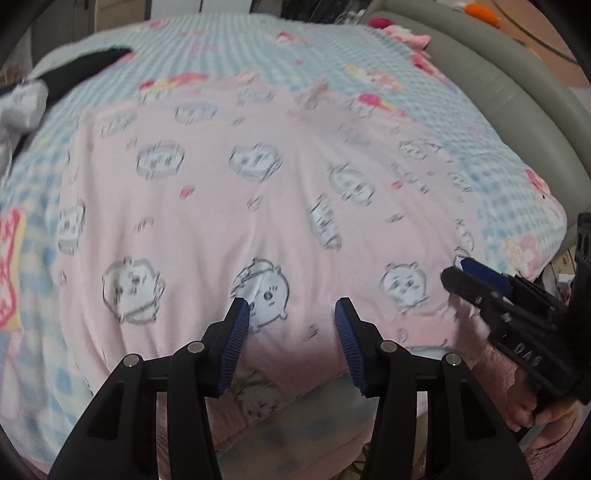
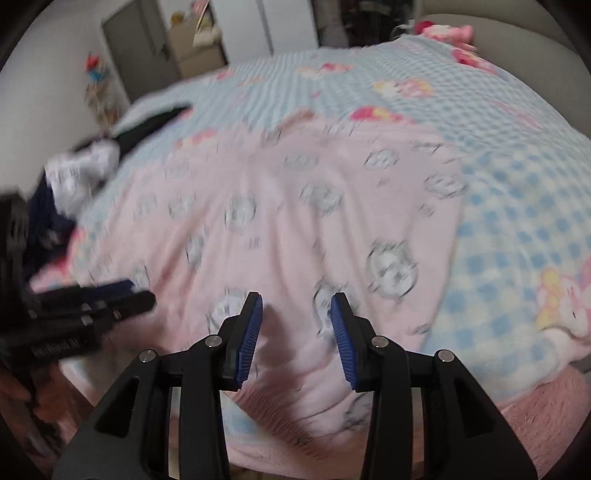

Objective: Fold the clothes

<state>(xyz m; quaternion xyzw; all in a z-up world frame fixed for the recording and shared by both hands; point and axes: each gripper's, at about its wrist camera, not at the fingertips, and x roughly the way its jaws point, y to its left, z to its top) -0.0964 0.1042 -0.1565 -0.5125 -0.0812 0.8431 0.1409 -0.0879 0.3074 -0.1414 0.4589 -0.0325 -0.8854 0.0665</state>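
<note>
A pink garment printed with white cartoon animals lies spread flat on the bed; it also shows in the right wrist view. My left gripper is open and empty, just above the garment's near edge. My right gripper is open and empty above the same edge, further right. The right gripper also shows at the right of the left wrist view, and the left gripper at the left of the right wrist view.
A blue checked bedspread with cartoon prints covers the bed. A pile of black, white and navy clothes lies at the far left. A grey padded headboard curves along the right. Pink plush items sit at the back.
</note>
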